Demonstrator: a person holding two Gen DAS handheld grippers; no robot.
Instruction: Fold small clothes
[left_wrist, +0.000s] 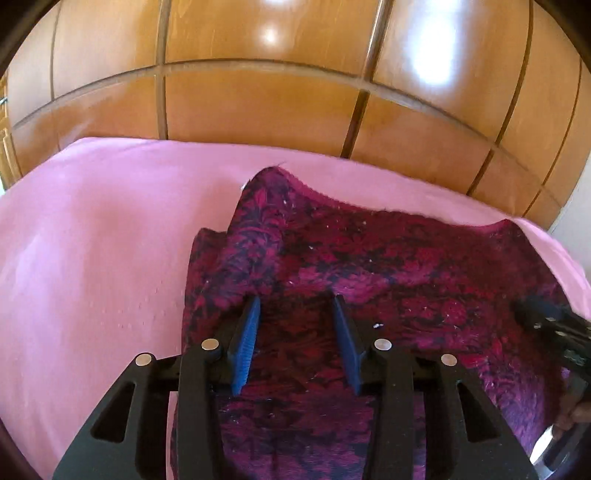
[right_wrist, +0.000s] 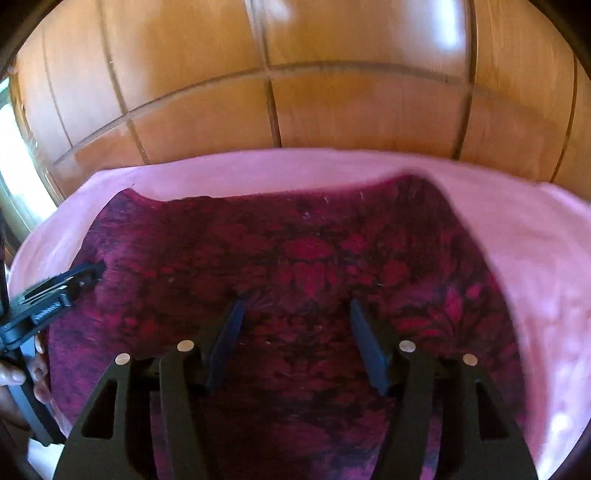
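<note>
A small magenta and dark red floral cloth (left_wrist: 369, 266) lies spread on a pink sheet (left_wrist: 92, 240); it also shows in the right wrist view (right_wrist: 295, 251). My left gripper (left_wrist: 295, 301) is open, its blue fingers (left_wrist: 247, 332) over the cloth's left part, close to the fabric. My right gripper (right_wrist: 295, 304) is open over the cloth's near middle. The right gripper shows at the right edge of the left wrist view (left_wrist: 546, 321); the left gripper shows at the left edge of the right wrist view (right_wrist: 62, 284). Neither holds anything.
The pink sheet (right_wrist: 535, 277) covers the surface and reaches beyond the cloth on the left, right and far sides. A glossy wooden panelled wardrobe (left_wrist: 277, 92) stands right behind the far edge. A hand (right_wrist: 22, 373) holds the left gripper.
</note>
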